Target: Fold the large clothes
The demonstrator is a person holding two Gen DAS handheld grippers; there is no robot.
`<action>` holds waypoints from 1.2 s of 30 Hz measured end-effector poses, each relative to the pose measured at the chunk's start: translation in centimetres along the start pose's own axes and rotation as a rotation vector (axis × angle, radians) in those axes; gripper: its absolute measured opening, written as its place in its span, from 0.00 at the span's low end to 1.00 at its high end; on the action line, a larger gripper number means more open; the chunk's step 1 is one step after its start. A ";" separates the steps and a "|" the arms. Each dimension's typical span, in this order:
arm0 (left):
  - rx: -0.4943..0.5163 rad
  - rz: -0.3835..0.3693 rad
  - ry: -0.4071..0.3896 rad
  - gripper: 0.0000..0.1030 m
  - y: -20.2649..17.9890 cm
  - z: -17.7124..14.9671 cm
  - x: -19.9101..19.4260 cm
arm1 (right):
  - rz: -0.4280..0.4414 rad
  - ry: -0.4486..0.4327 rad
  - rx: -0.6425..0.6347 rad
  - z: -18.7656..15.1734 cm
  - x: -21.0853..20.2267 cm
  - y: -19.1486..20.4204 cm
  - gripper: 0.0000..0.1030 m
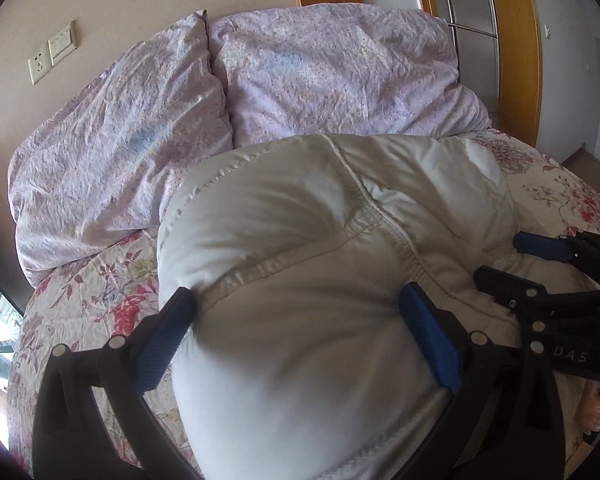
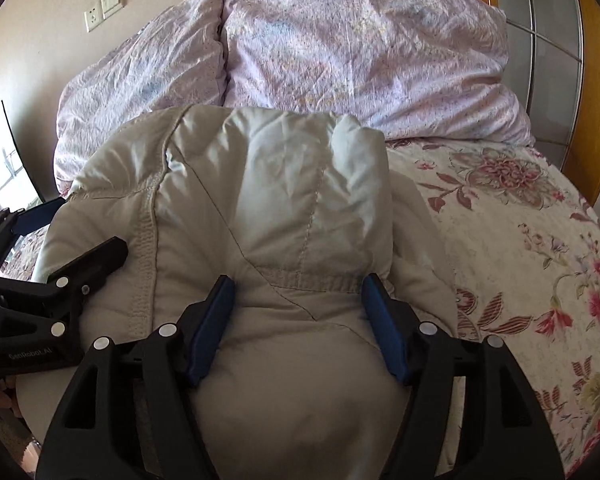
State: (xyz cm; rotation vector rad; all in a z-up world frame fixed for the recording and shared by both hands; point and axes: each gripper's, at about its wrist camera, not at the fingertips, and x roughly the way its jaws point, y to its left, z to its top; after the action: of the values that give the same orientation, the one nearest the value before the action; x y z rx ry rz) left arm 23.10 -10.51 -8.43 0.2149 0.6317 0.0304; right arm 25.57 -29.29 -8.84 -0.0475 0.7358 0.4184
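Note:
A puffy off-white padded jacket point(image 1: 308, 240) lies bunched on the floral bedsheet point(image 1: 100, 280); it also fills the middle of the right wrist view point(image 2: 268, 208). My left gripper point(image 1: 300, 304) has its blue-padded jaws wide apart, pressed against a bulge of the jacket between them. My right gripper point(image 2: 300, 292) likewise straddles a bulge of the jacket below the hood seam, jaws apart. Each gripper shows in the other's view: the right one point(image 1: 540, 272) at the right edge, the left one point(image 2: 60, 248) at the left edge.
A crumpled lilac duvet point(image 1: 260, 80) is heaped at the far side of the bed, also in the right wrist view point(image 2: 340, 52). Bare floral sheet point(image 2: 520, 240) lies to the right. A wall with a socket point(image 1: 40, 66) and a wooden door frame point(image 1: 532, 40) stand behind.

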 end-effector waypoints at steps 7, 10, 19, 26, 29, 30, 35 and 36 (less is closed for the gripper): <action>0.001 0.028 -0.017 0.98 -0.2 -0.2 0.1 | -0.037 0.006 -0.012 0.4 -0.3 0.6 0.66; -0.014 -0.007 -0.008 0.98 0.8 0.3 -0.8 | -0.021 0.007 0.012 2.5 -1.8 0.8 0.67; -0.042 0.124 -0.042 0.98 4.4 5.2 0.3 | -0.102 -0.065 0.031 10.0 0.9 0.9 0.75; -0.085 0.075 0.010 0.98 5.0 5.0 3.9 | -0.117 0.042 0.104 9.4 5.7 -1.4 0.75; -0.086 0.059 0.016 0.98 4.7 4.9 4.3 | -0.056 0.058 0.192 8.3 6.9 -3.2 0.79; -0.087 0.056 0.022 0.98 4.6 4.9 4.6 | -0.060 0.062 0.193 8.2 7.2 -3.2 0.79; -0.093 0.047 0.053 0.98 4.4 4.7 5.6 | -0.138 0.072 0.136 7.8 8.1 -2.0 0.81; -0.090 0.052 0.057 0.98 4.3 4.7 5.8 | -0.152 0.077 0.128 7.8 8.3 -1.8 0.81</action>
State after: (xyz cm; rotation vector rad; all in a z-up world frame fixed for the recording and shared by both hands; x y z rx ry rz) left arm 30.70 -6.63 -7.20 0.1442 0.6803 0.1152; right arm 36.80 -26.55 -8.74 0.0007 0.8277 0.2251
